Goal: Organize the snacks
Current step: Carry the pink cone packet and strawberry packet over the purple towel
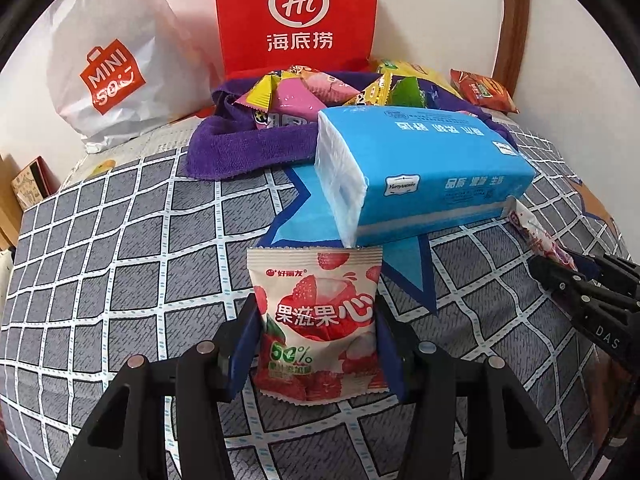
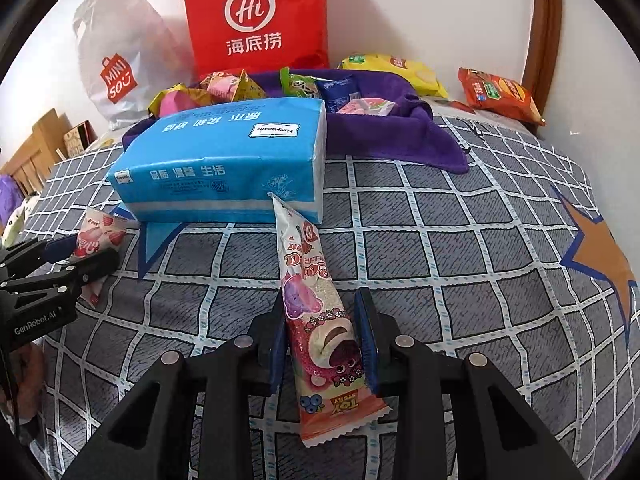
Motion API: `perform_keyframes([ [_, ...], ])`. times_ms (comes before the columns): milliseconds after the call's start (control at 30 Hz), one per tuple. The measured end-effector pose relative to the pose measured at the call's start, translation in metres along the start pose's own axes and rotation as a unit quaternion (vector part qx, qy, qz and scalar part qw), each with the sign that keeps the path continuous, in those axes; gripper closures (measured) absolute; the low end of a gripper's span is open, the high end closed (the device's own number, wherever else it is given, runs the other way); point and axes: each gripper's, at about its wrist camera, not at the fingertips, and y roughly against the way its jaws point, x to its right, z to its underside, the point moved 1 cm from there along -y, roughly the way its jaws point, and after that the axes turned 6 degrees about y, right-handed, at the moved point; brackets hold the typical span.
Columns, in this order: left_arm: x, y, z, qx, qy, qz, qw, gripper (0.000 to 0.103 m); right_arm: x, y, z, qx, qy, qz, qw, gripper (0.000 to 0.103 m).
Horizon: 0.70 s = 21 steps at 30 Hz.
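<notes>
I'm looking across a bed covered in a grey checked sheet (image 1: 120, 240) printed with big stars, with a pale wall behind it. Against that wall stand a red paper bag (image 1: 296, 12) and a white shopping bag (image 1: 116, 60). In front of the red bag a purple towel (image 1: 236, 144) is bunched up into a nest that holds a heap of small snack packets (image 1: 304, 92), and off to its right a yellow crisp bag (image 2: 396, 70) and an orange crisp bag (image 2: 500, 94) lie on the sheet. A blue pack of tissues (image 1: 424, 168) sits just in front of the towel. My left gripper (image 1: 316, 344) has its blue pads pressed against both sides of a lychee sweet pouch (image 1: 316, 320), gripping it upright, the pouch's top edge close to the near corner of the tissue pack. My right gripper (image 2: 324, 340) is closed nearly all the way on a long pink cake-roll wrapper (image 2: 316, 308), which runs lengthwise between the fingers, its far tip pointing at the tissue pack and its crimped near end sticking out towards the camera. The two grippers hang side by side above the sheet.
</notes>
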Motion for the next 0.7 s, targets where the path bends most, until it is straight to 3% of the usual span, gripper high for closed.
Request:
perform_keyframes([
  [300,-0.0001,0.0006,0.0004,0.000,0.004,-0.001,1.0000,0.052,0.0052,0.0014,0.0008,0.004,-0.016,-0.023,1.000,0.070],
  [700,-0.0007,0.0012,0.0005,0.000,0.005,0.000,1.0000,0.052,-0.0006,0.0003,0.0003,-0.001,0.002,-0.001,1.000,0.071],
])
